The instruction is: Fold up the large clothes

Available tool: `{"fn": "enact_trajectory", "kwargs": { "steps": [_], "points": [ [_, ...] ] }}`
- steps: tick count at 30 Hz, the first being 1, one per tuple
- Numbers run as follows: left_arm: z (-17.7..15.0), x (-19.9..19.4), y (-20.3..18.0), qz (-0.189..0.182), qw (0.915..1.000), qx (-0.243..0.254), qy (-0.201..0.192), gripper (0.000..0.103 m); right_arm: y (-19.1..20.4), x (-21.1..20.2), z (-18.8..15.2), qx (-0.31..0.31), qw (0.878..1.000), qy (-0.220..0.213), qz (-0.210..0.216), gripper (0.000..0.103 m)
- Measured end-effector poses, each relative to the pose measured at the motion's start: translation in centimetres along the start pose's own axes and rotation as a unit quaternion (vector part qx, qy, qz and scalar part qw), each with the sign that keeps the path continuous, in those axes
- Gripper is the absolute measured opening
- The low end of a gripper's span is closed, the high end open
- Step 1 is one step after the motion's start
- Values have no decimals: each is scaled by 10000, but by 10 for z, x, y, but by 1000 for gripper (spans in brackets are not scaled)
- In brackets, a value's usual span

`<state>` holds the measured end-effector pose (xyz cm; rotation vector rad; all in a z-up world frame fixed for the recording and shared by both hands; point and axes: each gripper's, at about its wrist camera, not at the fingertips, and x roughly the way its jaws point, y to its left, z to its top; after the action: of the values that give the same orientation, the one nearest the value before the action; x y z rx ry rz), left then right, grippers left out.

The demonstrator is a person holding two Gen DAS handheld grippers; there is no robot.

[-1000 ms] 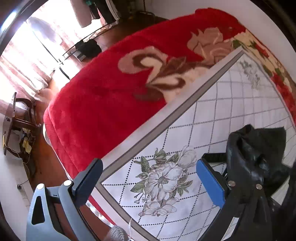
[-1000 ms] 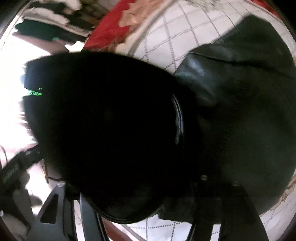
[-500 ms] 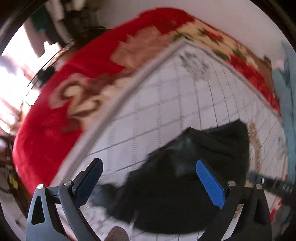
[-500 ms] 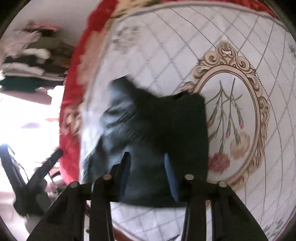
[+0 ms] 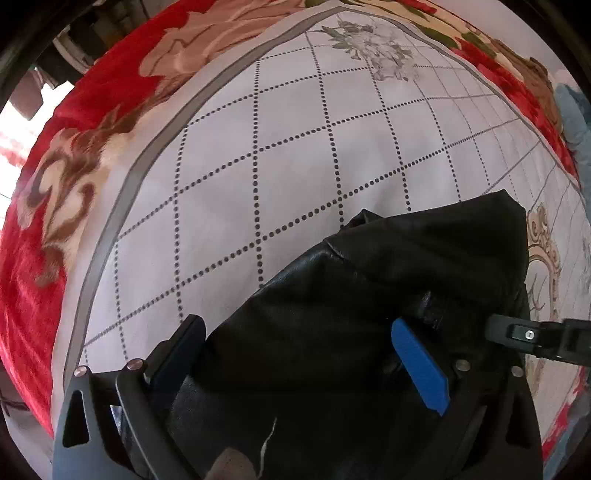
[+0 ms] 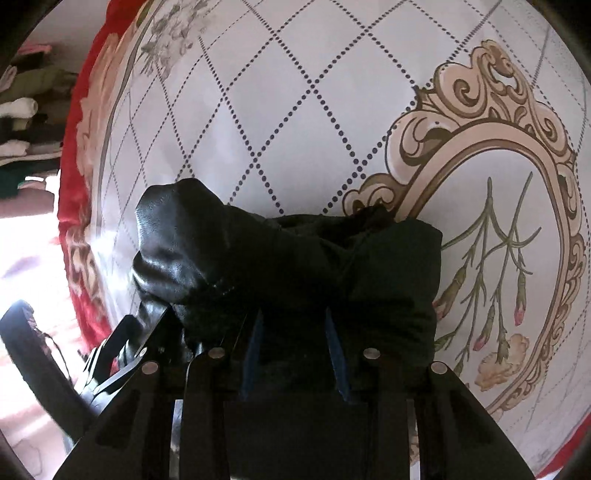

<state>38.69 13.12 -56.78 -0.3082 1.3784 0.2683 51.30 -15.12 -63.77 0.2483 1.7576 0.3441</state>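
A black leather-like jacket (image 5: 388, 295) lies bunched in a folded heap, filling the lower centre and lower right of the left wrist frame. In the right wrist frame the jacket (image 6: 295, 266) sits at lower centre: its left part is glossy and wrinkled, its right part a matte, squarer fold with a straight edge.

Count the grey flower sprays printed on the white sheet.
1 in view: a grey flower spray near the far corner of the white sheet, beyond the black jacket; the right wrist view shows the same one. The jacket may hide others.
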Motion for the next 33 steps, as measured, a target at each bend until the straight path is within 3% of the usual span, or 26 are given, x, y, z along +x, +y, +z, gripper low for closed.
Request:
{"fn": "enact_trajectory", "kwargs": {
  "steps": [3,4,5,7,11,13,15,16,19,21,22,23,25,26,28,31,33],
  "points": [
    [-12,-30,15,-177,9996,-201,-79,103,-13,-35,-26,-74,9976,-271,634,44],
    [-17,-39,22,-267,9992,-275,-130,103,-25,-48,-40,6,9952,-410,888,59],
    [-28,-52,32,-369,9983,-426,-177,103,-37,-57,-52,95,9933,-505,1035,67],
    [-52,-69,54,-528,9956,-748,-194,103,-66,-61,-78,317,9880,-567,1401,68],
    [-114,-78,94,-647,9863,-1514,39,103,-118,-25,-113,851,9767,-375,1937,73],
    [-135,-70,110,-773,9781,-1929,148,103,-139,-4,-122,1012,9672,-307,2309,73],
    [-151,-56,125,-1106,9645,-2378,318,103,-147,12,-121,998,9634,-259,2474,73],
    [-155,-50,126,-1257,9578,-2565,321,101,-149,19,-118,931,9564,-242,2757,73],
    [-154,-33,132,-1771,9373,-2993,238,100,-143,38,-103,706,9403,-107,3328,75],
    [-149,-23,133,-2115,9225,-3226,118,100,-136,46,-95,561,9393,-4,3385,76],
    [-146,-21,131,-2156,9197,-3280,95,100,-131,50,-91,514,9381,65,3425,79],
    [-143,-17,131,-2181,9163,-3359,58,96,-125,53,-87,465,9381,120,3430,80],
    [-138,-15,127,-2143,9157,-3398,-8,68,-118,55,-84,382,9391,102,3415,78],
    [-136,-16,125,-2127,9170,-3371,-132,51,-116,54,-84,390,9404,35,3378,72],
    [-128,-23,121,-2041,9257,-3164,-366,36,-112,51,-88,421,9426,-170,3308,57],
    [-118,-37,119,-1891,9343,-2955,-633,22,-106,39,-96,504,9389,-460,3373,40],
    [-110,-49,118,-1812,9385,-2846,-735,18,-97,27,-99,488,9393,-609,3341,36]
  ]
}}
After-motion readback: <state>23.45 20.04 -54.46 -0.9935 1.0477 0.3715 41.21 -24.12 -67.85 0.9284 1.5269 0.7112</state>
